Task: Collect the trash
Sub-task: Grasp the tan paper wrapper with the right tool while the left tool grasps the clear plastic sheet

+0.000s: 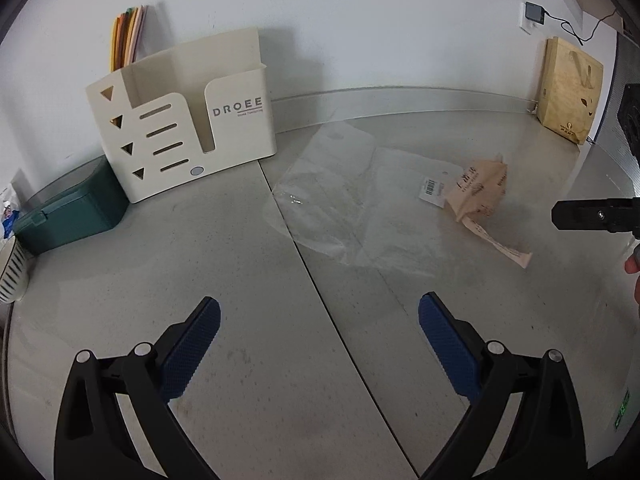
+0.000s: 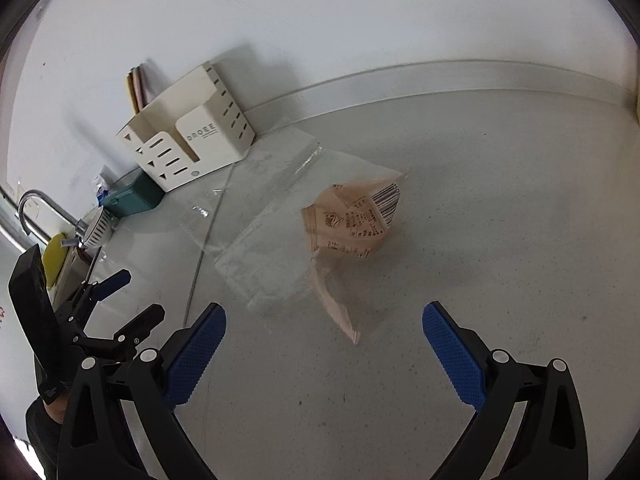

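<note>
A crumpled pink paper wrapper (image 1: 482, 200) with printed text lies on the grey counter; it also shows in the right wrist view (image 2: 352, 224), ahead of my right gripper. Clear plastic bags (image 1: 340, 200) lie flat beside it, also in the right wrist view (image 2: 264, 248). My left gripper (image 1: 320, 320) is open and empty, short of the plastic. My right gripper (image 2: 324, 324) is open and empty, just short of the wrapper's tail. The left gripper also shows in the right wrist view (image 2: 134, 296), low at the left.
A cream DROEE organiser (image 1: 180, 128) with coloured folders stands at the back wall, a green box (image 1: 68, 212) and striped cup (image 1: 10, 272) left of it. A brown paper bag (image 1: 568, 88) stands at the back right. A tap (image 2: 32, 212) is far left.
</note>
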